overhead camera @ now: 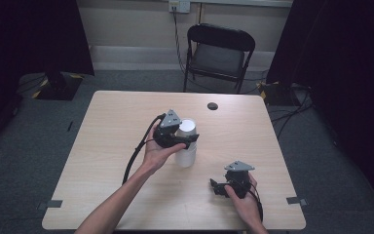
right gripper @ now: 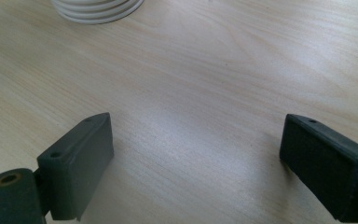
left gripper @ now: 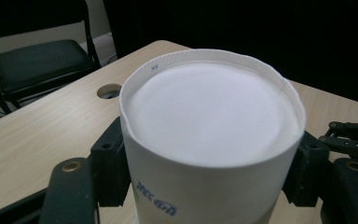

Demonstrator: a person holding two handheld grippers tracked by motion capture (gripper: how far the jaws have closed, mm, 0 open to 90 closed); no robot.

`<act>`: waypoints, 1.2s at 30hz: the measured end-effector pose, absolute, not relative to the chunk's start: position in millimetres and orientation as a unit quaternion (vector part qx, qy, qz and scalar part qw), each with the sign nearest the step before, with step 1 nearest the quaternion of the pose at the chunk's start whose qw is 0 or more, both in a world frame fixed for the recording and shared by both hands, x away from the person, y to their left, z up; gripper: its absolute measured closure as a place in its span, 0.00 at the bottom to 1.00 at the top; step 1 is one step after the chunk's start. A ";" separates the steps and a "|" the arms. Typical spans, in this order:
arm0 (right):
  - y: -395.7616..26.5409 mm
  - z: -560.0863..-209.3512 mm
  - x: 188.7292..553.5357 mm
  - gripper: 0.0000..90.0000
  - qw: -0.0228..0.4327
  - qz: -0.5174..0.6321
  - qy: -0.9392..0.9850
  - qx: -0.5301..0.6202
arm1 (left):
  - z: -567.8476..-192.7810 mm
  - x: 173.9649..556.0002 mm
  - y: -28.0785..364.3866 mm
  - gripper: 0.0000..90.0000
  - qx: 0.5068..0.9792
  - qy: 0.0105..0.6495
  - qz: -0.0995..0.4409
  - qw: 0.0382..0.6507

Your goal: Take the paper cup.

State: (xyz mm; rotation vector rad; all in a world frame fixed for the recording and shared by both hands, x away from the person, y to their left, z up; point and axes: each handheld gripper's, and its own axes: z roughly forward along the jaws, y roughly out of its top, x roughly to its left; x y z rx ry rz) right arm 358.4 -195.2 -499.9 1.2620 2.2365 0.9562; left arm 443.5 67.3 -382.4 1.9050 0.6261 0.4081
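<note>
Care with pressure matters most, judging by the thin paper wall: the left tool (overhead camera: 189, 139) pinches the white cup stack (overhead camera: 186, 146) from both sides just under the upturned base, and an even, gentle squeeze would keep it round. The stack stands on the desk (overhead camera: 112, 146), between that tool's jaws. The right tool (right gripper: 193, 163) is spread wide over bare wood, with the stack's ribbed rims ahead of it.
</note>
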 end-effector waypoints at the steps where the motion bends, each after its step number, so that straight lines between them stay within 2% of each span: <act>1: -195.2 -499.9 358.4 0.10 0.199 0.342 0.800 0.451 | -382.4 443.5 67.3 0.35 0.795 0.261 0.170 0.521; 14: -195.3 -499.9 358.4 0.10 0.199 0.342 0.800 0.451 | -358.5 444.5 68.1 0.36 0.786 0.256 0.183 0.532; 17: -195.3 -499.9 358.4 0.10 0.199 0.342 0.800 0.451 | -357.7 444.9 68.6 0.36 0.780 0.268 0.159 0.543; 36: -195.3 -499.9 358.4 0.10 0.199 0.342 0.800 0.451 | -332.2 438.3 77.1 0.37 0.766 0.257 0.196 0.556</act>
